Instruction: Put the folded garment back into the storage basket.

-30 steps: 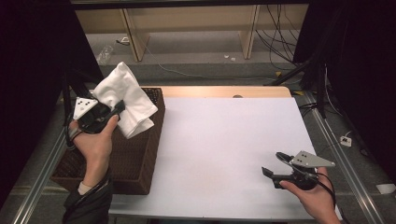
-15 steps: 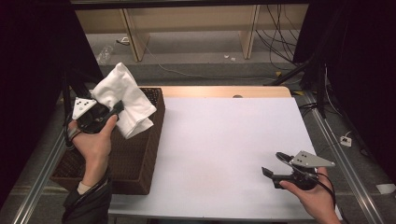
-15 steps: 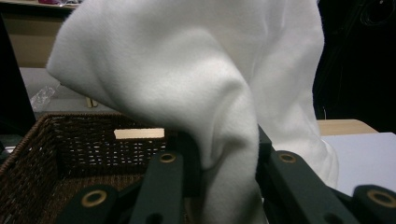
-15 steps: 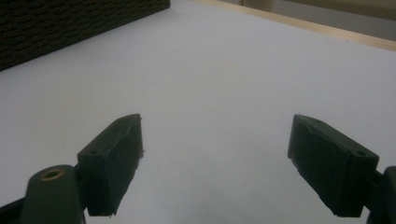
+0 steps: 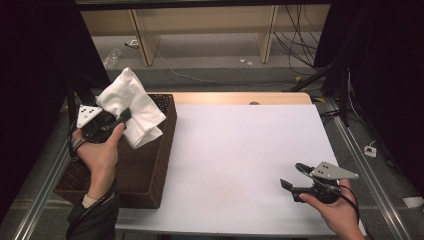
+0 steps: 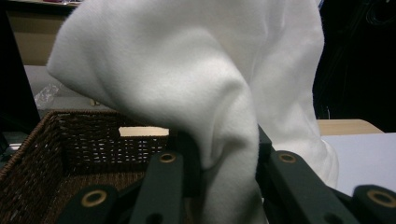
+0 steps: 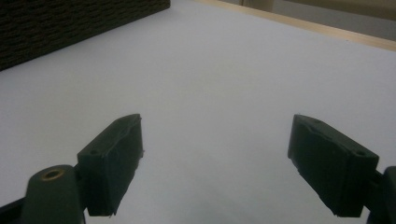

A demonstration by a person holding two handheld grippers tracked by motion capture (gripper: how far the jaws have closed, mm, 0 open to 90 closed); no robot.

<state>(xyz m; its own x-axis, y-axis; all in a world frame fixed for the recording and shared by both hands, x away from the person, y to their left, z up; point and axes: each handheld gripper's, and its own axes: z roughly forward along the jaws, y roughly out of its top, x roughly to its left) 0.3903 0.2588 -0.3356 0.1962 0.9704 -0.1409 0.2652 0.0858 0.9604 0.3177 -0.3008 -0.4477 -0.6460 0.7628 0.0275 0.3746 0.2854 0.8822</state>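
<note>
Nothing has shifted since a second ago: both hands sit where they were, and the white cloth [image 5: 131, 107] hangs in the same bunched shape. The left tongs [image 5: 121, 118] are clenched on that cloth, holding it up above the far end of the dark wicker basket [image 5: 150, 170]; in the left gripper view the fabric [image 6: 205, 93] is pinched between the two black jaws and billows up and over them, with the basket's woven wall [image 6: 84, 140] behind and below. The right tongs [image 5: 292, 176] rest released near the tabletop's near right corner, jaws spread wide with only bare white surface between them, well apart from the cloth. The tabletop [image 5: 240, 160] is covered in white, with a strip of pale wood showing along its far edge; the basket stands at its left edge. Beyond lie a grey floor, pale wooden shelf legs, trailing black cables to the right, and dark curtains on both sides.
</note>
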